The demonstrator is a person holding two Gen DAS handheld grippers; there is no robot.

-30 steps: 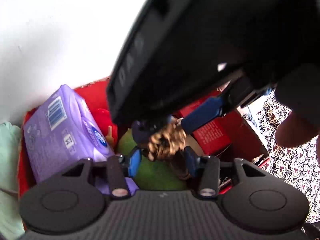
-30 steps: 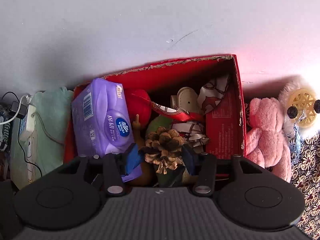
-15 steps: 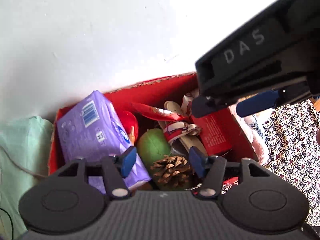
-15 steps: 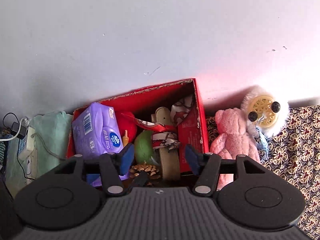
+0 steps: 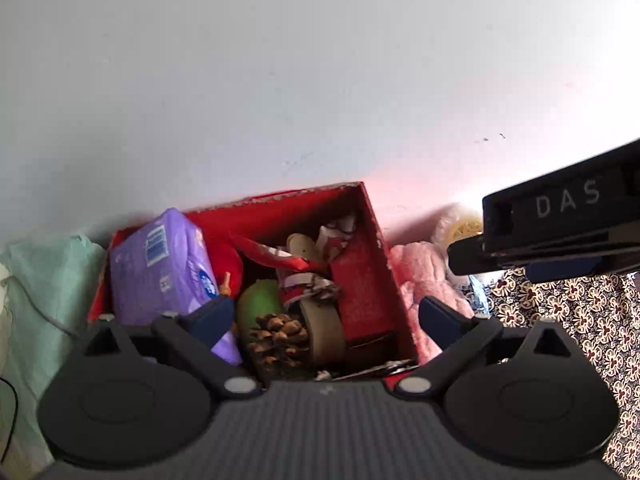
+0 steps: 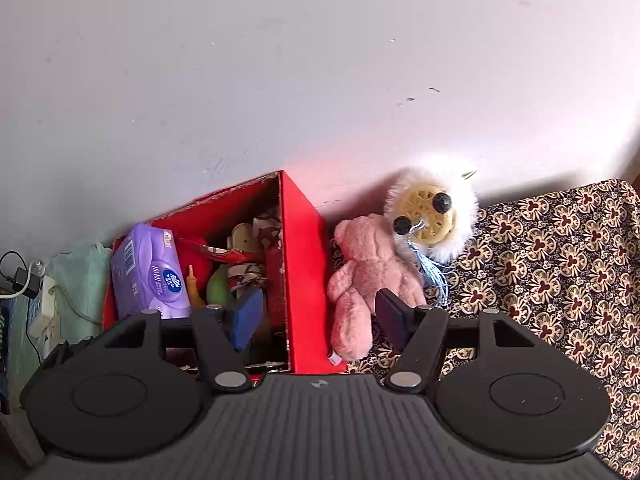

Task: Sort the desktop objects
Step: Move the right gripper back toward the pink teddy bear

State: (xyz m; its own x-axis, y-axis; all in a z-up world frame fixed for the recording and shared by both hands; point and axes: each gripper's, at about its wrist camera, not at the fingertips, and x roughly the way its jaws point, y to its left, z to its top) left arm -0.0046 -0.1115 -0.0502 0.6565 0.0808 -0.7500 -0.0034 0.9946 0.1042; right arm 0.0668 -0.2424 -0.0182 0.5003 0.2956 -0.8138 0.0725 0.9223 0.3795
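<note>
Left wrist view showed the left gripper (image 5: 326,318) spread wide and empty above one red box (image 5: 372,240), where one pine cone (image 5: 278,336), one purple tissue pack (image 5: 160,264) and one green fruit (image 5: 260,300) lay. Right gripper (image 6: 316,314) was open too, holding nothing, near one pink teddy bear (image 6: 368,272) and one white fluffy toy (image 6: 432,212), both on the patterned cloth (image 6: 560,260) beside the box.

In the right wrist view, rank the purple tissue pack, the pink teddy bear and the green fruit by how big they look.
1. pink teddy bear
2. purple tissue pack, close to the bear in apparent size, so that order is unsure
3. green fruit, clearly smallest, though partly hidden in the red box
</note>
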